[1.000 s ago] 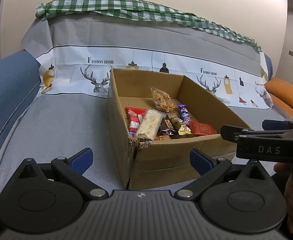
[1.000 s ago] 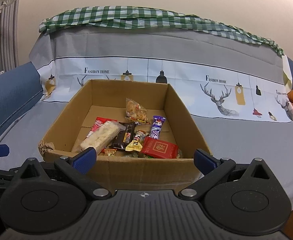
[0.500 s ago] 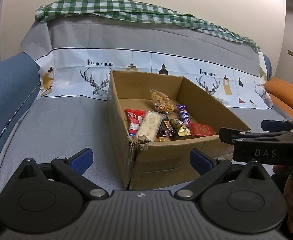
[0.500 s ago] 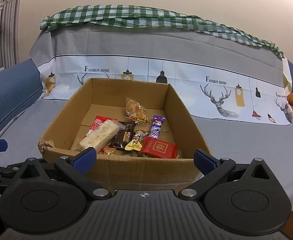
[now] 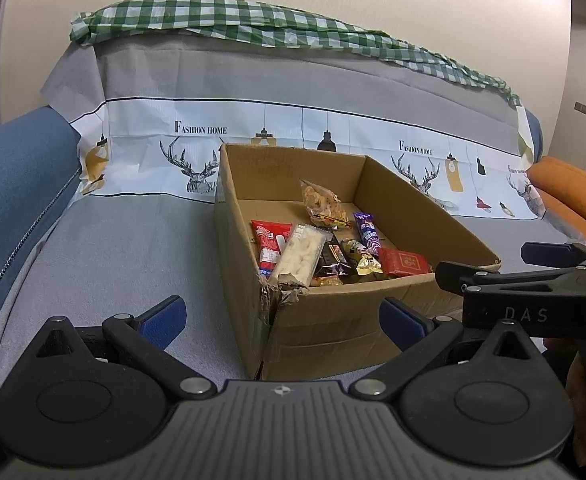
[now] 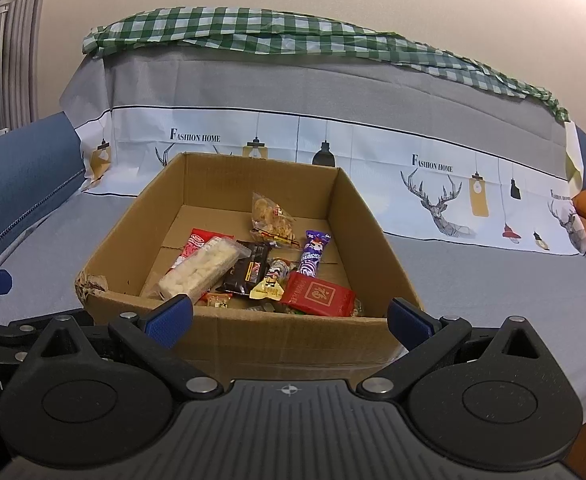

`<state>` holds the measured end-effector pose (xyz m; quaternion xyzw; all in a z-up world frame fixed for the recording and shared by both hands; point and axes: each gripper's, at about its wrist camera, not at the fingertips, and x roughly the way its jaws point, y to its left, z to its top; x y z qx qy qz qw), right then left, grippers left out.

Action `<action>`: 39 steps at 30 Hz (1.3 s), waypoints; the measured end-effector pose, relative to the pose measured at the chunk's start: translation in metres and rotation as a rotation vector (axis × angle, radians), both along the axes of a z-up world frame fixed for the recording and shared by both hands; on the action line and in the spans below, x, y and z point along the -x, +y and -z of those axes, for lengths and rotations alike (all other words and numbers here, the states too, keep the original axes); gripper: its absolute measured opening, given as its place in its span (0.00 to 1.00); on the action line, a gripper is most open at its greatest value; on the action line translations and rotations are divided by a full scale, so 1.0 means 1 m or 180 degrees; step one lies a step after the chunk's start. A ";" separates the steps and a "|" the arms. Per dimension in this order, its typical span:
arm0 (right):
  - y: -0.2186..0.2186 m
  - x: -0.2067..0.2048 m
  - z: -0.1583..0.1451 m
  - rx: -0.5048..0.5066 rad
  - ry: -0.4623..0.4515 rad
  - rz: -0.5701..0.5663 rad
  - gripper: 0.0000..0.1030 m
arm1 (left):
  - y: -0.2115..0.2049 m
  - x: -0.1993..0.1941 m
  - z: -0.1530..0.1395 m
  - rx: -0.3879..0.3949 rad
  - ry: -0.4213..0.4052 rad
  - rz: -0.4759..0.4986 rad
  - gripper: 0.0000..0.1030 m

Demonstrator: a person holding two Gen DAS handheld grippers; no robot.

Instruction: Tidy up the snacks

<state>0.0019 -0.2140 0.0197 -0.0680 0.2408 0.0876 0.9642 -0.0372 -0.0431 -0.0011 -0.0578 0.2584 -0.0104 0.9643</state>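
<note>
A: What am I looking at on your feeds?

B: I am seeing a cardboard box (image 6: pixel 249 332) sitting on a sofa (image 6: pixel 473 272) draped in a grey cover, toward the seat's left end, near the blue armrest. The box's back wall is standing close to the sofa's backrest. A green checked cloth (image 6: pixel 293 36) is lying along the top of the backrest.

A: And the snacks?

B: They are all lying inside the box, bunched toward its near wall. I am picking out a white snack bar (image 6: pixel 201 270) lying partly over a red and white packet (image 6: pixel 199 242), a dark packet (image 6: pixel 247 270) just beside it, a small yellow packet (image 6: pixel 268 290), a purple wrapper (image 6: pixel 313 256), a flat red packet (image 6: pixel 319 294) in the near right corner, and a clear bag of crackers (image 6: pixel 271 218) leaning up farther back.

A: Where are your tools?

B: I am holding the right tool (image 6: pixel 289 318) in front of the box's near wall, its fingers spread wide and carrying nothing. I am holding the left tool (image 5: pixel 281 318) by the box's torn near left corner, also spread wide with nothing between the fingers. In the left view, the right tool's body is showing from the side at the right edge, just beside the box. An orange cushion (image 5: pixel 573 196) is sitting at the sofa's far right end.
</note>
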 end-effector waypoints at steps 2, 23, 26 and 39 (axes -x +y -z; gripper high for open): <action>0.001 0.000 0.000 0.0002 -0.0001 -0.0001 0.99 | 0.000 0.000 0.000 -0.0002 0.0000 0.0003 1.00; 0.000 0.000 0.000 0.0125 -0.0007 0.0066 0.99 | 0.004 -0.004 -0.001 0.0059 -0.0019 0.0075 1.00; 0.001 -0.001 0.000 0.0131 0.0011 0.0089 0.99 | 0.008 -0.004 -0.002 0.0092 -0.0020 0.0071 1.00; -0.005 -0.001 -0.018 -0.0086 0.0054 0.0236 0.99 | 0.017 -0.001 0.000 0.0158 -0.0064 0.0140 1.00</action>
